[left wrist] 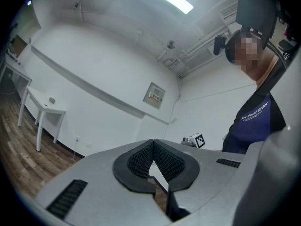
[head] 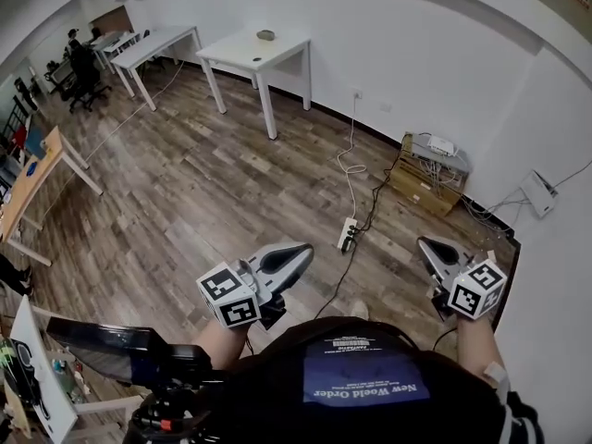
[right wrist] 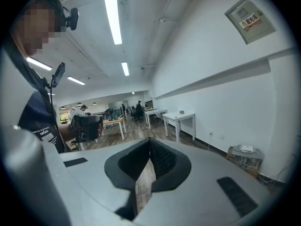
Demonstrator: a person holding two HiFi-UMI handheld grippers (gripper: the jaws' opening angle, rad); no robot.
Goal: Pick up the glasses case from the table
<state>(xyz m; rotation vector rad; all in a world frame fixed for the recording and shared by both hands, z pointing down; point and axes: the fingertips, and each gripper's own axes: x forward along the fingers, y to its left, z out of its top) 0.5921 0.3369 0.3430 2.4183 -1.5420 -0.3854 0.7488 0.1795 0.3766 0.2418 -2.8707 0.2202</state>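
Glasses case (head: 265, 35): small dark oval on table (head: 242, 55); left gripper (head: 303, 250), right gripper (head: 425, 244) closed, empty.

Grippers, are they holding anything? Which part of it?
Nothing. The left gripper and right gripper are both shut and empty; the case lies on the far table.

"New World Order" on shirt (head: 365, 391)

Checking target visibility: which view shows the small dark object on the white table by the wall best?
Head view: the small dark object lies in plain sight on the white table, seen from above. The left gripper view and right gripper view show it only as a distant speck on that table.
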